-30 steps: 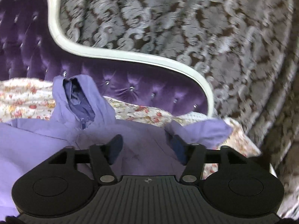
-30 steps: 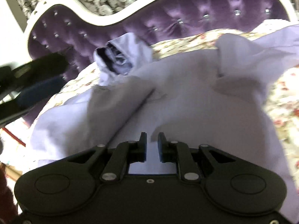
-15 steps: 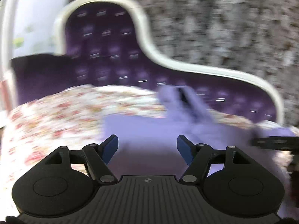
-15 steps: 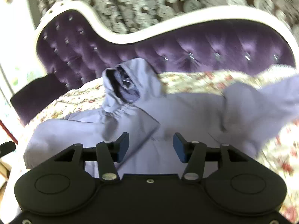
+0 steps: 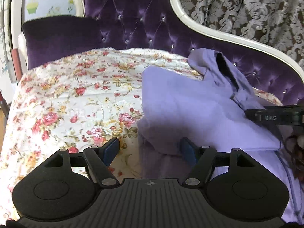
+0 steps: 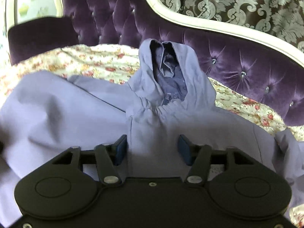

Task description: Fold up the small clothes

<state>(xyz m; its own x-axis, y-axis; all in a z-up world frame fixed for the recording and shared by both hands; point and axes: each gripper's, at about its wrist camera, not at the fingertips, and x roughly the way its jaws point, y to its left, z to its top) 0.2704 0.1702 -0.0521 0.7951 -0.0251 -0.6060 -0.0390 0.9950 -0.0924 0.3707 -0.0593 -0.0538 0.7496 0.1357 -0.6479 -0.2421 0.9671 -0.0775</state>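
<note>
A lilac hooded jacket [image 5: 190, 104] lies spread on the floral bedspread [image 5: 76, 104], its hood [image 6: 148, 72] propped up against the headboard. My left gripper [image 5: 149, 144] is open low over the jacket's left edge. A fold of that edge lies between the blue pads [image 5: 112, 148], which do not press on it. My right gripper [image 6: 152, 140] hovers over the jacket's chest [image 6: 76, 110] just below the hood. Its jaws are closing, with lilac cloth bulging between them, unpinched. In the left wrist view a black finger [image 5: 273, 116] of the right gripper comes in from the right.
The tufted purple headboard [image 5: 133, 28] with its white frame runs along the far side of the bed [image 6: 237, 57]. Behind it hangs a brown and silver damask surface [image 5: 247, 3]. Bare floral bedspread stretches to the left of the jacket.
My left gripper swung left from over the jacket's body to its left edge, and its jaws widened. My right gripper went from nearly shut to wide apart and moved up towards the hood.
</note>
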